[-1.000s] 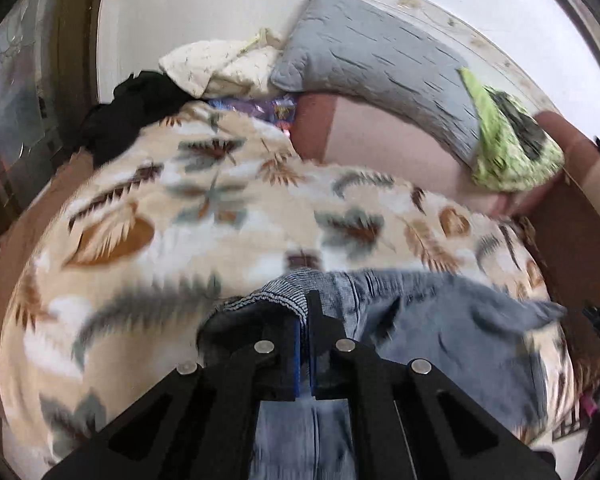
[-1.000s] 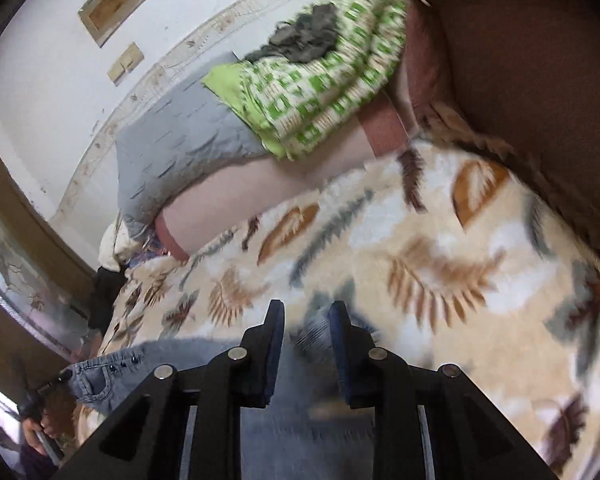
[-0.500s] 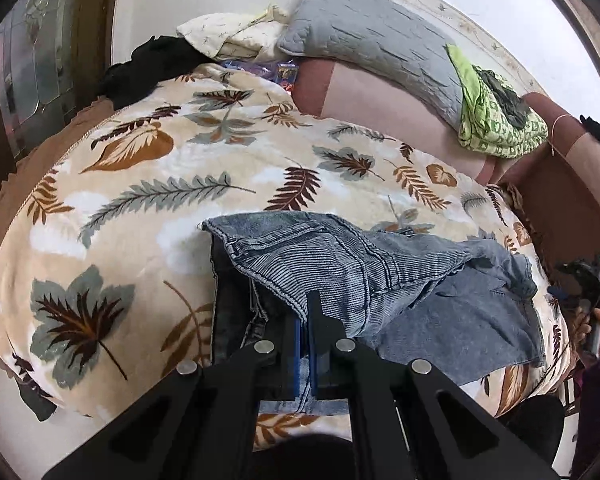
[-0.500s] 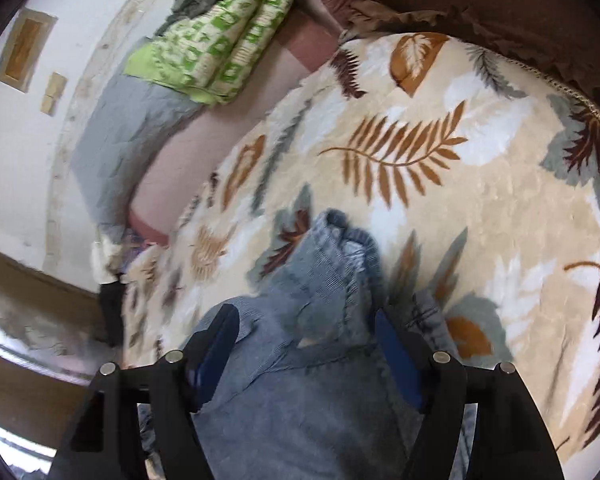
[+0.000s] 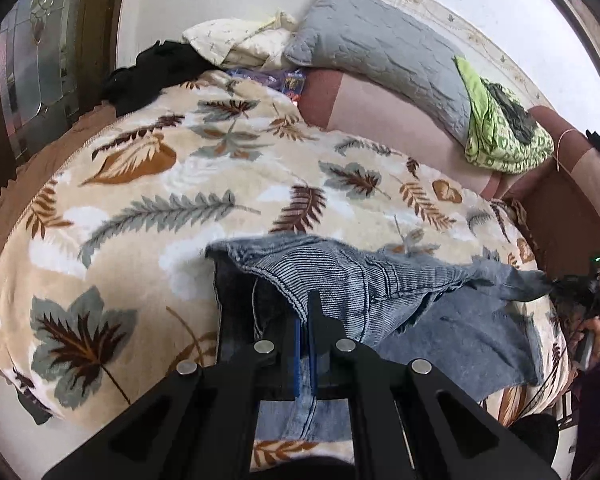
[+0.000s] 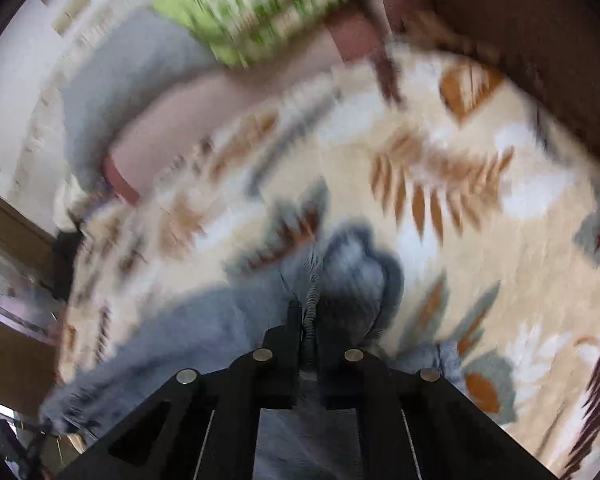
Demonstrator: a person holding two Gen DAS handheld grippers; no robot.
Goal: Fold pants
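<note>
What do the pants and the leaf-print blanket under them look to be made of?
Pants: looks like blue denim, matte, washed; ribbed weave, stitched seams and a thick hem show. Blanket: probably plush fleece, soft and fuzzy; the nap blurs the leaf print's edges. Both grippers, left and right, pinch the denim.

Pants (image 5: pixel 380 292) on blanket (image 5: pixel 148 216); pillow (image 5: pixel 384 56) behind, against wall.

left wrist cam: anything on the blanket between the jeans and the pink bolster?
Nothing. In the left wrist view that stretch of leaf-print blanket between the jeans and the pink bolster is bare.
</note>
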